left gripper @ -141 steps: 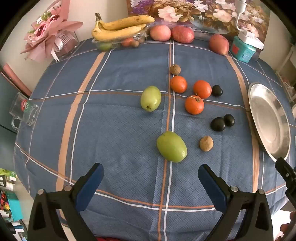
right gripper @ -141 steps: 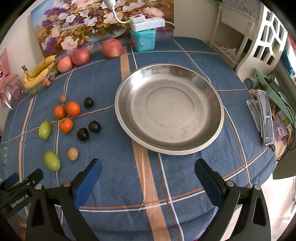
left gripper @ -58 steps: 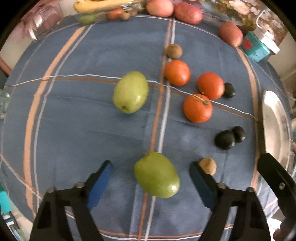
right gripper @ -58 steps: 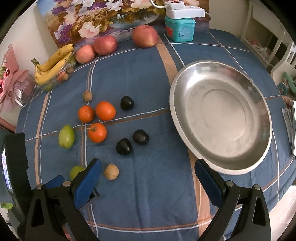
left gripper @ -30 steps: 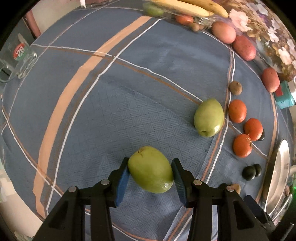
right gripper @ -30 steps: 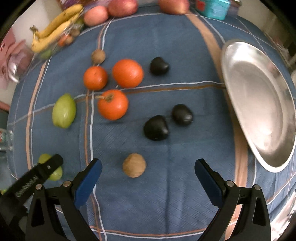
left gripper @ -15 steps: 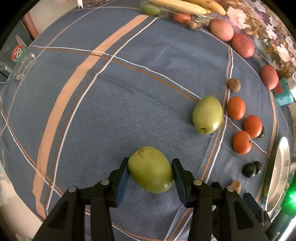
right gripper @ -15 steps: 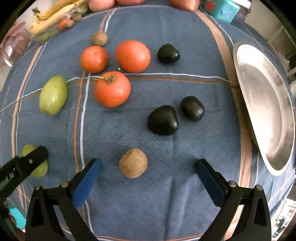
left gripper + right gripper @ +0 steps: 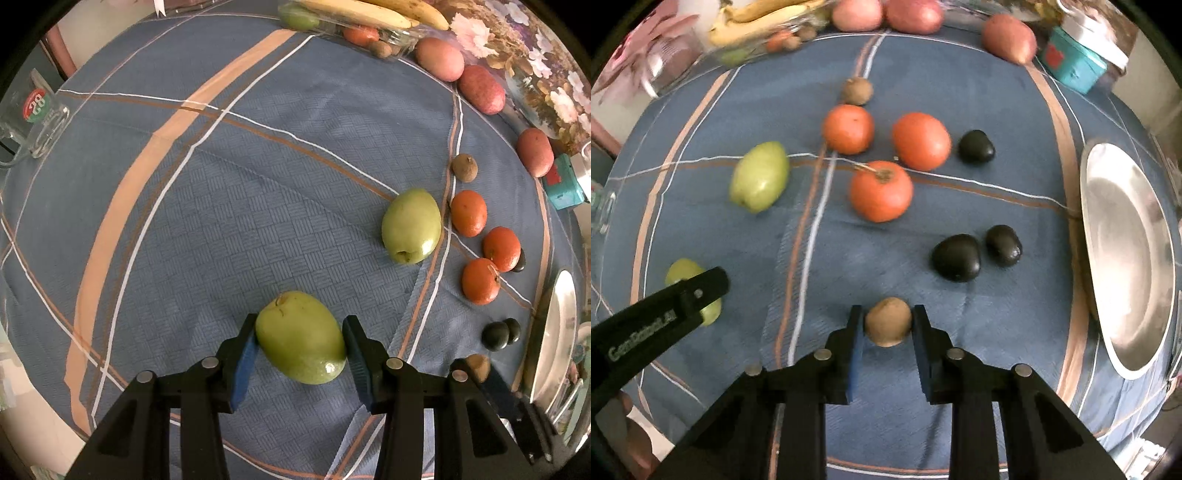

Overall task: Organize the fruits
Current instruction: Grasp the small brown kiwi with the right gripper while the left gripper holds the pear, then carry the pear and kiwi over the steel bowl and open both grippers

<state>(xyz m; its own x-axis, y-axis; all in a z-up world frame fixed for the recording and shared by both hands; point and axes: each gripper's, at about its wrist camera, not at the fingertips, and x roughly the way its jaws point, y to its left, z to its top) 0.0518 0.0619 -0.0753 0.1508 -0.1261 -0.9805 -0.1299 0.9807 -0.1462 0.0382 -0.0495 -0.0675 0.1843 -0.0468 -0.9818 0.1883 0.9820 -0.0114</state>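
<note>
My left gripper [image 9: 300, 341] is shut on a green mango-like fruit [image 9: 300, 336] near the table's front edge; that fruit peeks out behind the left gripper's finger in the right wrist view [image 9: 687, 275]. My right gripper [image 9: 888, 326] has closed around a small brown kiwi-like fruit [image 9: 888, 322]. A second green fruit [image 9: 412, 225] lies further out. Three orange fruits [image 9: 881, 190] and three dark fruits [image 9: 956, 257] lie beyond the right gripper. A silver plate [image 9: 1130, 258] lies at the right.
Bananas in a clear tray [image 9: 354, 16], red-pink fruits [image 9: 480, 94] and a teal box [image 9: 1075, 62] line the far edge. A glass mug [image 9: 35, 118] stands at the left. Another brown fruit [image 9: 857, 90] lies behind the oranges.
The right gripper has moved forward and closed its jaws around the small brown fruit. The left gripper stays shut on the green fruit, barely moved.
</note>
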